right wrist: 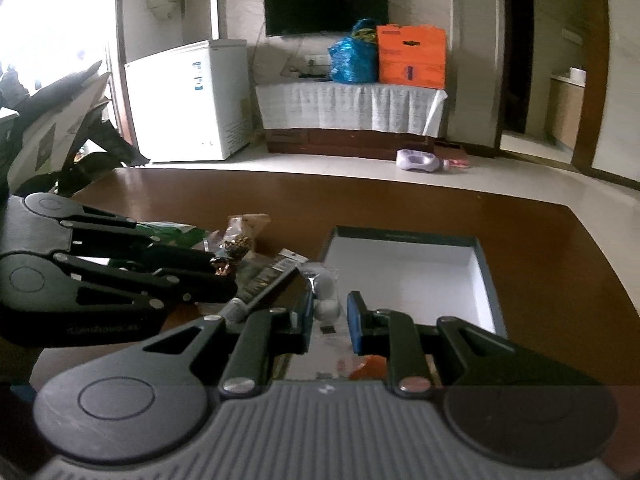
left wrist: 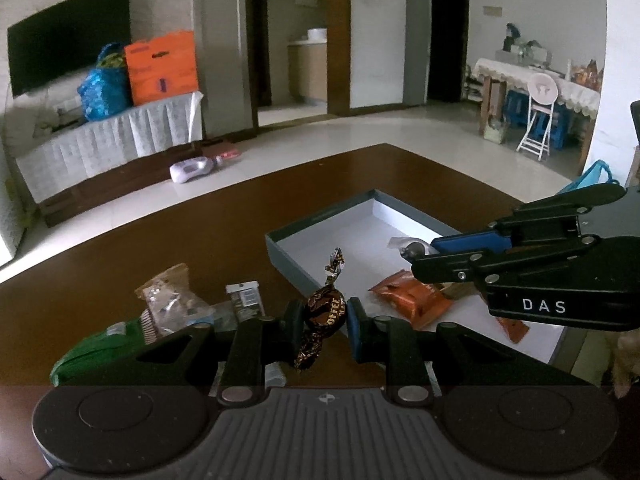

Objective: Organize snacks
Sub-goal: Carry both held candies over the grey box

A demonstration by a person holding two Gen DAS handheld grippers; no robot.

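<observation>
Pinched between my left gripper's (left wrist: 325, 314) pads, a brown toffee candy (left wrist: 325, 310) stands nearly upright, its twisted foil ends sticking out above and below the narrow gap, lifted over the dark wooden table (left wrist: 224, 220). Behind it on the table lies the unsorted pile: a green packet (left wrist: 100, 344), a clear bag of brown snacks (left wrist: 170, 294) and a small white-labelled packet (left wrist: 244, 296). To the right sits the shallow grey box (left wrist: 320, 220) with its white floor, holding an orange packet (left wrist: 412, 300) near the front wall. My right gripper (left wrist: 420, 258) reaches in over that box from the right side, and from the left wrist camera its blue-padded fingertip (left wrist: 472, 242) sits against a clear packet of pale round sweets (left wrist: 408, 246). Seen from the right wrist camera, those fingers (right wrist: 358, 320) are spread a moderate way apart, with the pale sweets (right wrist: 326, 300) close beside the left pad; whether the pad actually presses on them, I cannot tell. Nothing is clamped between them.
</observation>
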